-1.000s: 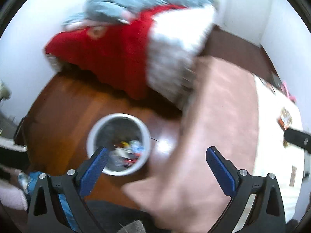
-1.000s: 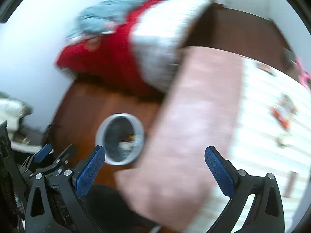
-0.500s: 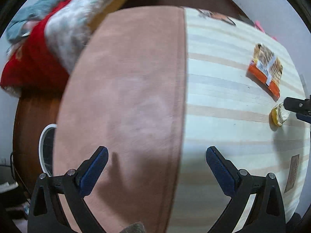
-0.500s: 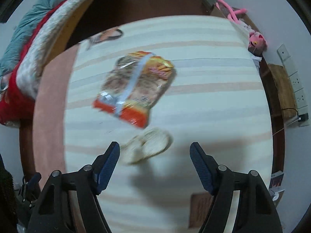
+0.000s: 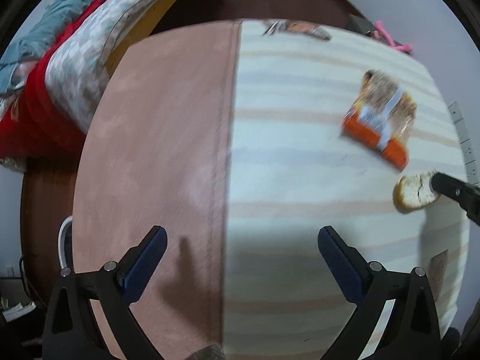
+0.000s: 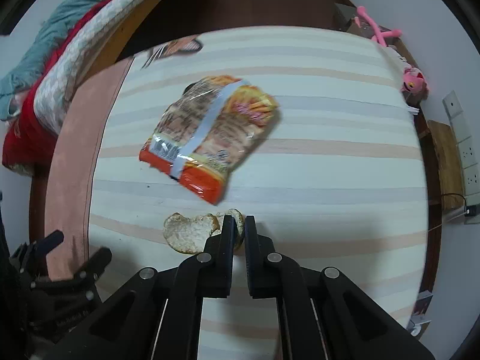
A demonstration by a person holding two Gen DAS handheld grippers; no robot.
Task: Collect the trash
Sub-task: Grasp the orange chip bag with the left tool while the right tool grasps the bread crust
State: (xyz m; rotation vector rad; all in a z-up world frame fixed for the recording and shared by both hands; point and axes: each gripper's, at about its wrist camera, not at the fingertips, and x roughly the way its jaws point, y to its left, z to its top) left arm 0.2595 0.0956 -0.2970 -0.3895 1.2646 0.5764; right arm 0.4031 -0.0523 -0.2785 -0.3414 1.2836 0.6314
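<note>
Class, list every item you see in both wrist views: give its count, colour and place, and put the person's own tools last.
Snack packet: one, orange with clear film, on the striped sheet.
Peel scrap: one, pale with yellow rim, just below the packet.
Striped sheet: one, cream and peach, covering the mattress.
Pink cloth: one, left part of the mattress.
Bedding pile: red, grey-white and teal, far left.
Pink plush toy: one, right edge.
Wall sockets: white, right wall.
Left gripper: open, over the mattress.
Right gripper: just closed on the peel scrap.
</note>
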